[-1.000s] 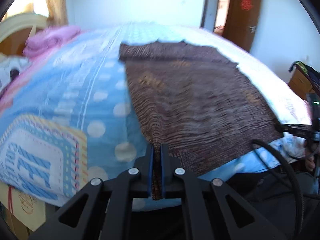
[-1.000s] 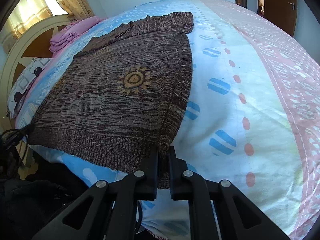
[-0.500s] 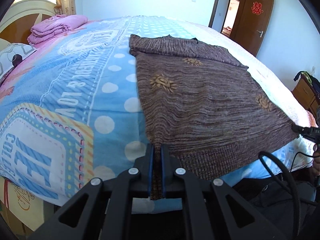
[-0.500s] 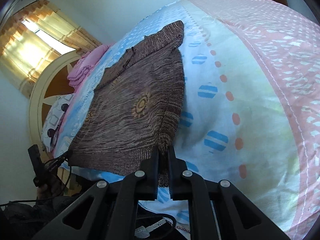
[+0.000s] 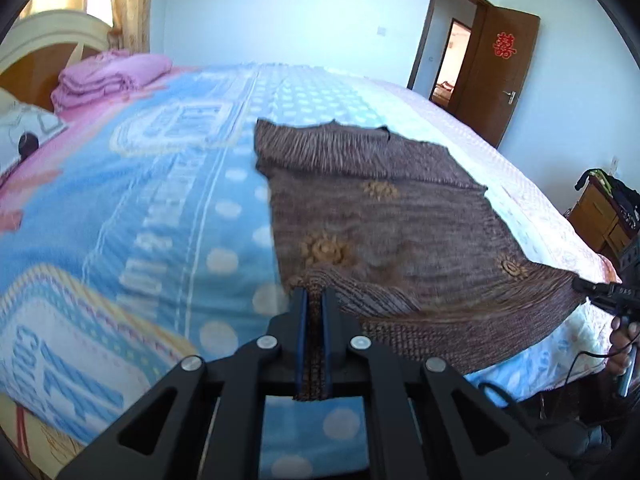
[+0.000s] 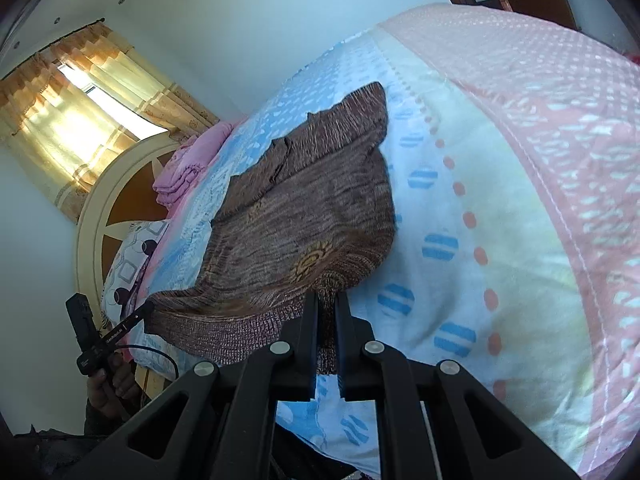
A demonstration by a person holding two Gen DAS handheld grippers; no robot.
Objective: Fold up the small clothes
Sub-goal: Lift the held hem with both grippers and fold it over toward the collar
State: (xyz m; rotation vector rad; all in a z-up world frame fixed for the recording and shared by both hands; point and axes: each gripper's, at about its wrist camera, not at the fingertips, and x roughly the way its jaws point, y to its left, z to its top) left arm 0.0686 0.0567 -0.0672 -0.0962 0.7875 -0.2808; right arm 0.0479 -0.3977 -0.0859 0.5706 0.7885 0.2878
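Left wrist view: left gripper (image 5: 315, 300) has its jaws pinching the near-left hem corner of the brown sweater (image 5: 400, 216). Half a second ago that hem lay stretched flat at the near edge of the bed (image 5: 140, 208); now it's raised and carried forward, so the ribbed band curls over the body near the sun motif. Collar end hasn't shifted, still flat toward the far side. Right gripper (image 5: 580, 286) shows at the far right, closed on the other hem corner, which is lifted too. Frame is motion-blurred, so the move looks to be under way.

Right wrist view: right gripper (image 6: 326, 300) jaws pressed together on the near-right hem corner of the sweater (image 6: 312, 200). Compared with a second ago the camera is rolled and sits higher, and the lower part of the knit bulges up off the bed (image 6: 500, 200) rather than lying flat. Left gripper (image 6: 146, 307) is visible at far left holding its corner, hem sagging between the two.

Read: bottom-to-top fold has started, both corners travelling together. Judgement: early in the fold; hem needs to go on toward the collar, landing evenly. Risk is the slack middle bunching if the corners drift closer.
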